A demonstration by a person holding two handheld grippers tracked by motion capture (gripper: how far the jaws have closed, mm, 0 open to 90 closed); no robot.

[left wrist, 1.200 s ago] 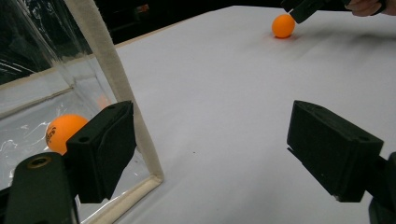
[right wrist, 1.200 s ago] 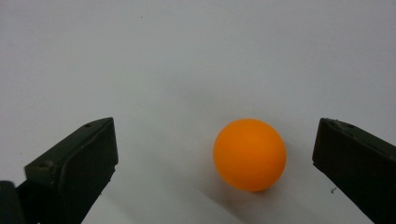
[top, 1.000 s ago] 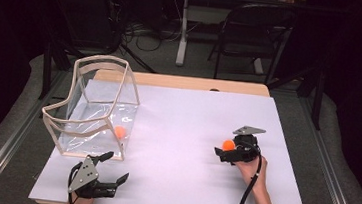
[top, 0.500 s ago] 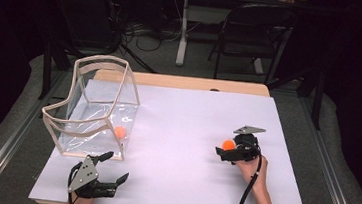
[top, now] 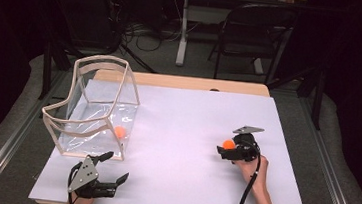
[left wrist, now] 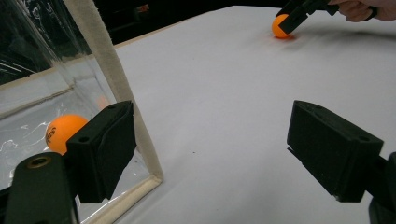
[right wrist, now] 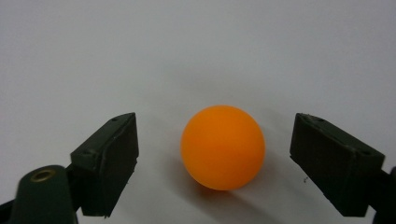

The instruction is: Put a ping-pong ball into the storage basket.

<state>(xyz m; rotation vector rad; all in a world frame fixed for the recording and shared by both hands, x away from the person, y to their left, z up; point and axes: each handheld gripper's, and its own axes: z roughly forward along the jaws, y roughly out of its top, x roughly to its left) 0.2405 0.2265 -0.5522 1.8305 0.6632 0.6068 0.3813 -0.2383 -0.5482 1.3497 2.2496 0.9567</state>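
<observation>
While the white table (top: 186,132) carries it all, the clear bin (top: 99,105) stands at its left with one orange ball (top: 120,132) inside. Near the bin, the left tongs (top: 112,173) gape wide, holding nothing. Right tongs (right wrist: 219,154) have just been closing around another orange ping-pong ball (right wrist: 223,146), pads not touching it.

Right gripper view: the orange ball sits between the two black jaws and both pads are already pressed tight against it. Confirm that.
Not quite. The orange ball does sit between the jaws of the right gripper, but the right gripper view shows a clear gap of white table on each side of it. The jaws have just been closing, yet the pads do not touch the ball.
</observation>
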